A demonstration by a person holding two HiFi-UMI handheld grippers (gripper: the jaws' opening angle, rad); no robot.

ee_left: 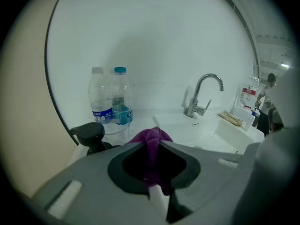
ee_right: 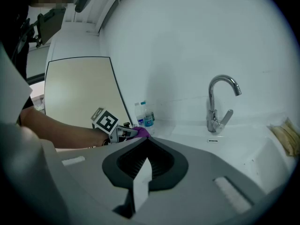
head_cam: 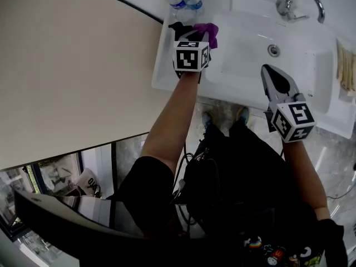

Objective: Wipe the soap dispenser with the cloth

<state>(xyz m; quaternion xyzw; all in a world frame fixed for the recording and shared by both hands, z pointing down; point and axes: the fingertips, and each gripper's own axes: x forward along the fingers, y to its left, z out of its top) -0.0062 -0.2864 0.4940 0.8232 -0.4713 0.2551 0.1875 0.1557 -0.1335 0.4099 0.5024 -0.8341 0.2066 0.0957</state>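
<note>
Looking steeply down in the head view, we record the left gripper (head_cam: 193, 36) at the upper middle of the frame, over the left rim of the white sink (head_cam: 311, 65). Its own view shows the left gripper (ee_left: 151, 145) with jaws closed on a purple cloth (ee_left: 150, 136), which bunches up above the jaw tips and hangs down between them. The soap dispenser (ee_left: 90, 134) shows as a black pump head at the lower left of that view, just left of the cloth. Its body is hidden behind the gripper, and we cannot tell whether cloth and pump touch. In the head view the soap dispenser (head_cam: 178, 29) lies just left of the cloth (head_cam: 208, 32), at the sink's upper left corner. Two clear water bottles (ee_left: 112, 100) stand upright behind the dispenser against the wall. The right gripper (head_cam: 275, 80) hangs over the front edge of the basin, right of centre and well apart from the dispenser. In its own view the right gripper (ee_right: 146, 140) has its jaws closed together with nothing between them. A chrome faucet (ee_right: 219, 102) stands at the back of the sink, toward the right of that view. The left gripper (ee_right: 125, 132) and cloth (ee_right: 142, 131) appear small at centre left.
</note>
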